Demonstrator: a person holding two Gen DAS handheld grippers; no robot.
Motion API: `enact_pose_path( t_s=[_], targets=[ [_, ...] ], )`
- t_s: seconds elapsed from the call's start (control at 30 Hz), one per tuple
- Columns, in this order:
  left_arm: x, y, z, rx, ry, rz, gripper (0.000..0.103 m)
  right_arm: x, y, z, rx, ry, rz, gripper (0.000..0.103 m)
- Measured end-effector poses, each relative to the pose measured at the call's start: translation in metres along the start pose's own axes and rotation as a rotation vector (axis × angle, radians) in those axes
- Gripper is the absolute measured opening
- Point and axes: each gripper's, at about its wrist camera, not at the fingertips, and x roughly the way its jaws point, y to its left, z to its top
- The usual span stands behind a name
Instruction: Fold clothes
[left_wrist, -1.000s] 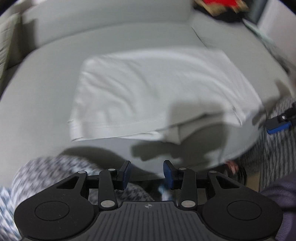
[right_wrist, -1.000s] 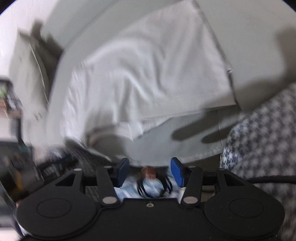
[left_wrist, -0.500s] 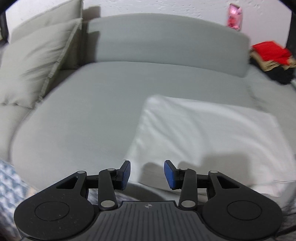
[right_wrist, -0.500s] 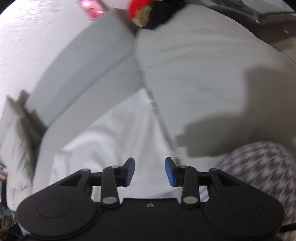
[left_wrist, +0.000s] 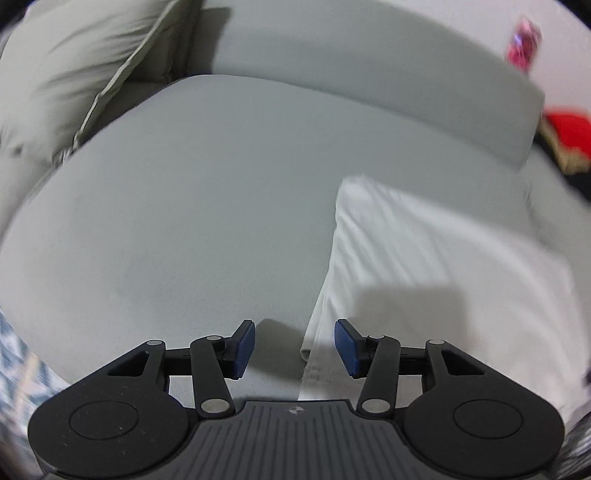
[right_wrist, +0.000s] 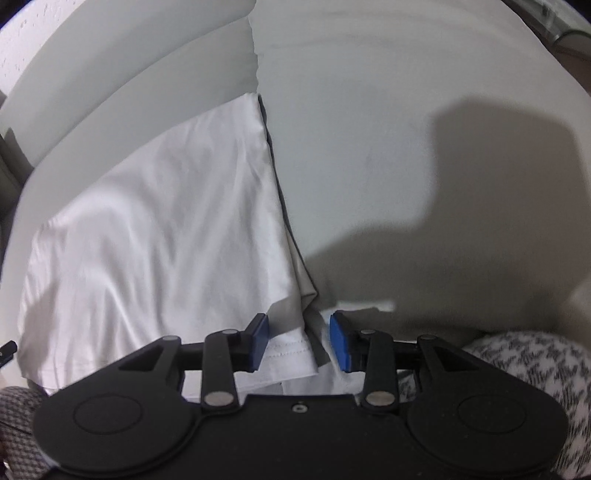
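In the left wrist view, my left gripper (left_wrist: 294, 345) is now hanging over the near left corner of the shirt (left_wrist: 443, 273), where a second ago it was looking across the whole folded garment from the front; its jaws are opening, about half wide, with the shirt's left edge lying below the gap and neither pad pressing on it. I am judging this as lining up for a corner pick ahead of the next fold. The shirt is lying flat on the sofa seat (left_wrist: 184, 221), with a cushion (left_wrist: 66, 66) at the upper left, the backrest behind, and red and dark clothes (left_wrist: 565, 140) at the far right. In the right wrist view, my right gripper (right_wrist: 299, 341) is now pointing down at the shirt's (right_wrist: 155, 229) near right corner, having swung in from a wider look; its jaws are narrower than before and steady, standing astride the hemmed corner without clamping it. A patterned fabric (right_wrist: 524, 365) is showing at the lower right, and a hard shadow is falling across the seat.
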Motion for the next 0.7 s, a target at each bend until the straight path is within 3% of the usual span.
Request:
enact_pose_path(
  t_s=[0.17,0.37,0.4,0.43,0.47,0.5,0.53,0.57,0.63,0.7],
  targets=[
    [0.004,0.001,-0.002,0.024,0.026,-0.020,0.041,0.001,-0.009,-0.002,0.004,0.011,0.035,0.035],
    [0.011,-0.030,-0.001,0.213,0.025,-0.008,0.039,0.006,-0.009,-0.006,-0.019,0.009,0.033,0.030],
    [0.013,-0.036,0.000,0.243,0.027,-0.003,0.034,0.007,-0.008,-0.006,-0.025,0.007,0.034,0.030],
    [0.015,-0.041,0.000,0.270,0.031,0.007,0.018,0.007,-0.007,-0.006,-0.030,0.005,0.035,0.029],
    [0.018,-0.046,-0.001,0.298,0.040,0.032,0.005,0.008,-0.007,-0.008,-0.036,-0.002,0.043,0.021],
    [0.020,-0.050,-0.003,0.322,0.043,0.070,0.005,0.009,-0.007,-0.009,-0.043,-0.011,0.057,0.006],
    [0.021,-0.054,-0.005,0.344,0.045,0.109,0.004,0.009,-0.006,-0.011,-0.049,-0.025,0.071,0.003],
    [0.022,-0.058,-0.007,0.367,0.046,0.148,0.004,0.008,-0.003,-0.008,-0.061,-0.053,0.048,0.003],
    [0.023,-0.064,-0.011,0.400,0.041,0.207,0.004,0.002,0.005,-0.016,-0.121,-0.142,-0.090,0.002],
    [0.021,-0.065,-0.012,0.417,0.038,0.228,0.005,0.005,0.010,-0.020,-0.139,-0.145,-0.123,0.003]
  ],
)
